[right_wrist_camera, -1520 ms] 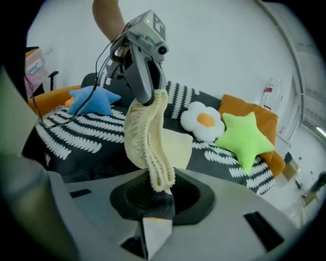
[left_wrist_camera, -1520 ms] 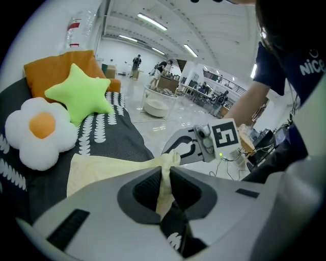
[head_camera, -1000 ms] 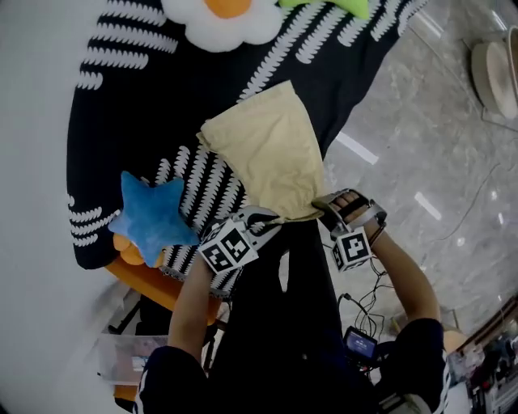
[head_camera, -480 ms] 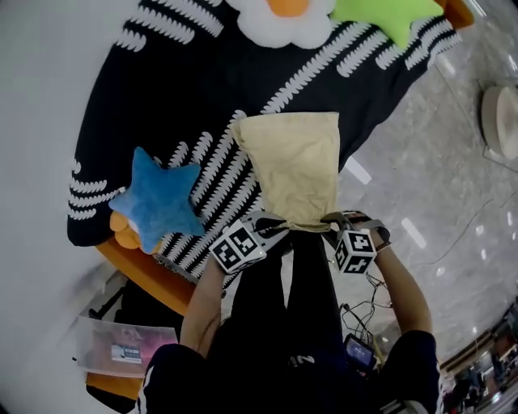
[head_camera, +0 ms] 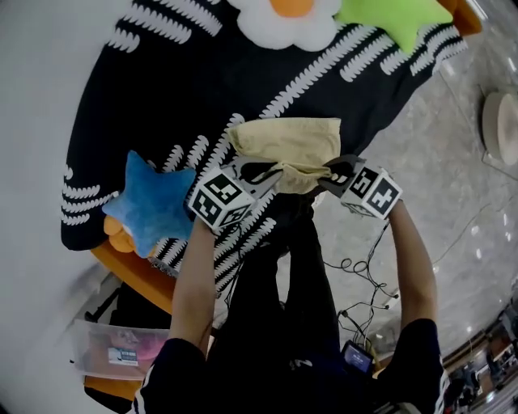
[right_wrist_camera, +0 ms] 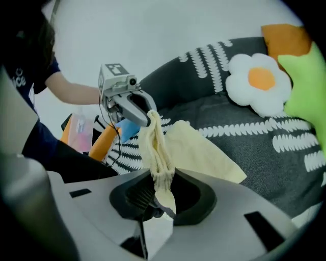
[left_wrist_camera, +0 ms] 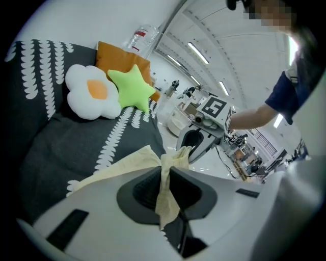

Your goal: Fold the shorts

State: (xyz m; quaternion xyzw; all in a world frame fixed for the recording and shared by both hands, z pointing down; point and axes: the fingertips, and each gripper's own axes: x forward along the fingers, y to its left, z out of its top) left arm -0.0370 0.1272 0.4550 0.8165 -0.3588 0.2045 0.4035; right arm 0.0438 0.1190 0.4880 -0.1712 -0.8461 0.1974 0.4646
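Observation:
Pale yellow shorts (head_camera: 285, 139) lie on a black blanket (head_camera: 162, 97) with white leaf stripes. Their near edge is lifted and doubled back over the far part. My left gripper (head_camera: 265, 173) is shut on the left corner of that edge; the cloth (left_wrist_camera: 164, 178) hangs bunched between its pads. My right gripper (head_camera: 330, 173) is shut on the right corner, with the gathered band (right_wrist_camera: 162, 176) pinched in its jaws. The two grippers face each other a short way apart, the right gripper (left_wrist_camera: 196, 140) showing in the left gripper view and the left gripper (right_wrist_camera: 133, 109) in the right gripper view.
A blue star pillow (head_camera: 152, 206) lies left of the shorts. A white flower pillow (head_camera: 283, 18) and a green star pillow (head_camera: 392, 12) sit at the far edge. Cables (head_camera: 364, 275) trail on the marble floor to the right; a plastic box (head_camera: 121, 352) stands lower left.
Both grippers have carried the near edge of the shorts up and away from the person, over the far half. The shorts now look much shorter.

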